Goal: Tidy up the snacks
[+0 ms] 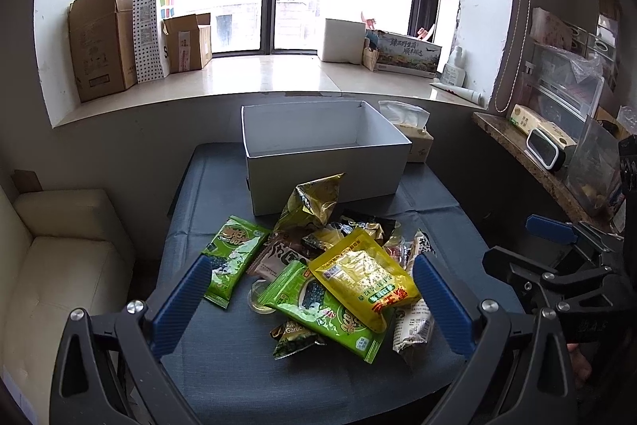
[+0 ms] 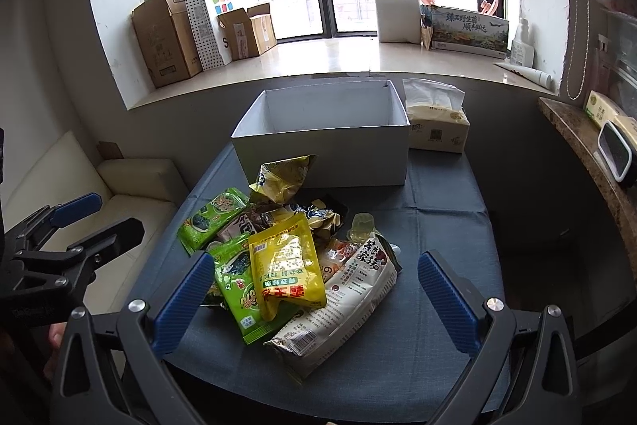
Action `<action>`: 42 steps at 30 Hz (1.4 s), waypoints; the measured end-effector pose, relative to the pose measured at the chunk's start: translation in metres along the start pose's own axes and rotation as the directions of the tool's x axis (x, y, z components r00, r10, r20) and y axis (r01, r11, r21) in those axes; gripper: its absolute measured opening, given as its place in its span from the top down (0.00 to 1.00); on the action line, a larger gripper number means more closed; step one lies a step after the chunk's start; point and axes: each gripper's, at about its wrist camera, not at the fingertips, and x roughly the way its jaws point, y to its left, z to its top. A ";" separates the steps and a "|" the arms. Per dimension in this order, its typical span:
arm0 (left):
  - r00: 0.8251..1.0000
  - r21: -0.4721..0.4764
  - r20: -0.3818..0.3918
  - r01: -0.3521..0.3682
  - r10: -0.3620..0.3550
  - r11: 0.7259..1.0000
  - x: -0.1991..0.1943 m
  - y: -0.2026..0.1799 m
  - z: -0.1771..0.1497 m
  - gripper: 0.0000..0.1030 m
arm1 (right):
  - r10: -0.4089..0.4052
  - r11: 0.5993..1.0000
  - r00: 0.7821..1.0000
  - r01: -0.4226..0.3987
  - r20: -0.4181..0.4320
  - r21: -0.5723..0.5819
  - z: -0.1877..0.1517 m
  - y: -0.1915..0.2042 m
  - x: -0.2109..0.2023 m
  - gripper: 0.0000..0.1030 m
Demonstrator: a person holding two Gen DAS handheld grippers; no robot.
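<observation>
Both claws released — left claw, right claw — one white box, two green packets.

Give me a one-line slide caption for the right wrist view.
Open right gripper hovers over a snack pile before an empty white box.

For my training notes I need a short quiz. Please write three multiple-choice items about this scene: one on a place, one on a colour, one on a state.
1. Where does the tissue pack stand?
A. inside the white box
B. beside the white box
C. on the sofa

2. What colour is the top packet on the snack pile?
A. yellow
B. red
C. blue

3. How is the left claw?
A. shut on a packet
B. open, holding nothing
C. out of view

Answers: 1 B, it stands on the table right of the box; 2 A, a yellow pouch lies uppermost; 3 B, its blue fingers stand wide apart.
</observation>
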 end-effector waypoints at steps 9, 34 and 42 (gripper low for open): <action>1.000 -0.001 0.001 -0.004 0.004 1.000 0.000 0.003 0.000 0.00 | 0.012 1.000 1.000 -0.012 -0.011 0.006 -0.001 0.001 0.004 0.00; 0.995 -0.099 -0.018 -0.100 0.098 0.990 0.011 0.061 -0.021 0.00 | 0.109 0.994 0.968 -0.106 -0.226 0.025 0.059 0.033 0.204 0.00; 0.992 -0.130 -0.028 -0.126 0.123 0.984 0.016 0.080 -0.027 0.00 | 0.144 0.985 0.938 -0.104 -0.315 0.140 0.075 0.049 0.262 0.00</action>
